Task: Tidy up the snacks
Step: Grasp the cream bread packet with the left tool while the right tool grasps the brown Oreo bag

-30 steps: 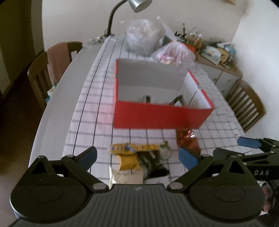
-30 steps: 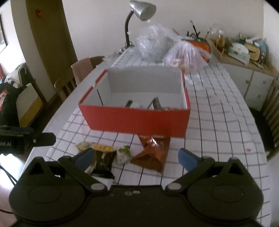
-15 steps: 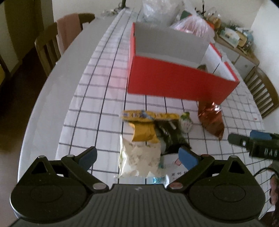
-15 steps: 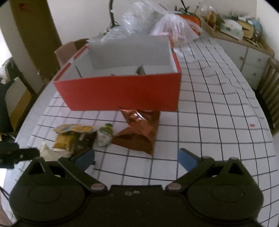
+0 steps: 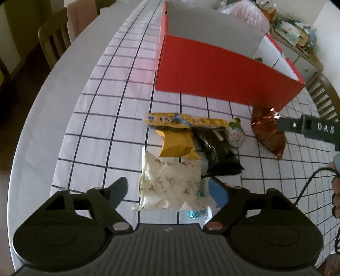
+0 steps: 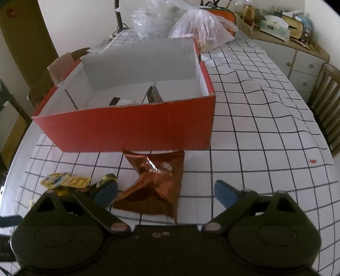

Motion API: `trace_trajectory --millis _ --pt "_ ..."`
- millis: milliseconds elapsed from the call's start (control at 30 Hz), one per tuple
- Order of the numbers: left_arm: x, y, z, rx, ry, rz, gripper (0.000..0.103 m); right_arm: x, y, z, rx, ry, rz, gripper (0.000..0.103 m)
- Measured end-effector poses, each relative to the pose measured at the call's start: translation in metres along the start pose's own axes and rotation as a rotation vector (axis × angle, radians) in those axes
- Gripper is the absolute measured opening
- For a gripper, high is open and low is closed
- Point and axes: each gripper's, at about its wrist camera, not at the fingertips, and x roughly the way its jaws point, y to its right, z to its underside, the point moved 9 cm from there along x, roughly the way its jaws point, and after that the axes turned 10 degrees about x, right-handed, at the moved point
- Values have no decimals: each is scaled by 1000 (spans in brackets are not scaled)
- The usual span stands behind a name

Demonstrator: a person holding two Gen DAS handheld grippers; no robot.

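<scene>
A red box point(image 5: 223, 72) with white inside stands on the checked tablecloth; it also shows in the right wrist view point(image 6: 127, 127), with a few packets inside. Before it lie snacks: a white bag point(image 5: 170, 182), a yellow packet point(image 5: 176, 144), a long yellow wrapper point(image 5: 184, 121), a black packet point(image 5: 216, 152), a small green-white pouch point(image 5: 235, 133) and a copper foil bag point(image 5: 267, 131). My left gripper point(image 5: 167, 191) is open, its fingers either side of the white bag. My right gripper point(image 6: 165, 193) is open above the copper foil bag point(image 6: 153, 184).
Plastic bags point(image 6: 199, 27) sit behind the box. A lamp stem point(image 6: 118, 14) stands at the far end. Wooden chairs point(image 5: 57, 38) stand on the left, another point(image 6: 327, 102) on the right. A cluttered sideboard point(image 6: 284, 27) is at the back right.
Both grippers have moved down and forward towards the snacks. The left now straddles the white bag and the right hangs over the copper bag. Both stay open.
</scene>
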Motion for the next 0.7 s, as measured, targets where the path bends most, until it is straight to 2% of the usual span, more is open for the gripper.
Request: trace_trajectory --millis 100,267,400,500,700 --pt "6 2 3 6 -17 6 78 9 -2 -2 -9 -7 5 94" --pt "11 1 5 5 -31 6 77 25 -5 -1 -19 -37 6 85" --pt "17 1 6 1 -50 17 64 35 -6 0 -16 -50 5 81" --pt "19 2 7 4 -54 22 63 41 -5 3 -16 -65 0 75" --pt "20 2 6 -5 -51 39 60 42 -8 5 -25 -78 -27 57"
